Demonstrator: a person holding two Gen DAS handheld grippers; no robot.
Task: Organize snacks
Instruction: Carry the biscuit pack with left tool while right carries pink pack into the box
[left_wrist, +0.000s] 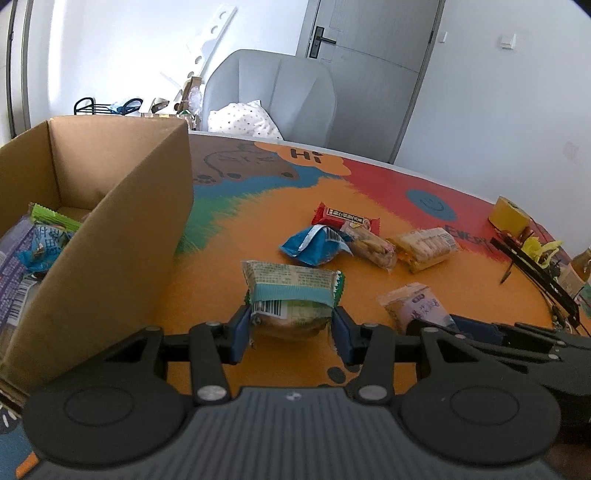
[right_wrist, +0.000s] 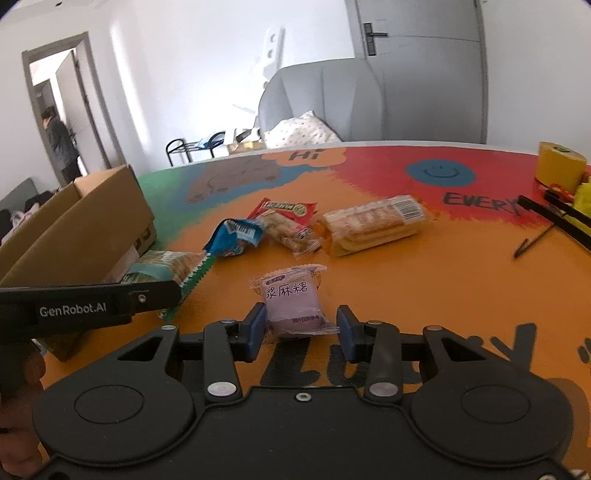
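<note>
Orange tabletop (right_wrist: 424, 280) — purple mochi packet (right_wrist: 293, 304) between jaws

Cardboard box (left_wrist: 110, 229) left on table (left_wrist: 258, 236), snack packets (left_wrist: 354, 240) right of it, tape roll (left_wrist: 509, 216) far right.

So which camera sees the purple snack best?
The right wrist view. The purple snack sits front and centre between the right hand-held gripper's pads, its label readable. In the left wrist view it lies off to the right, smaller, partly hidden behind that gripper.
</note>
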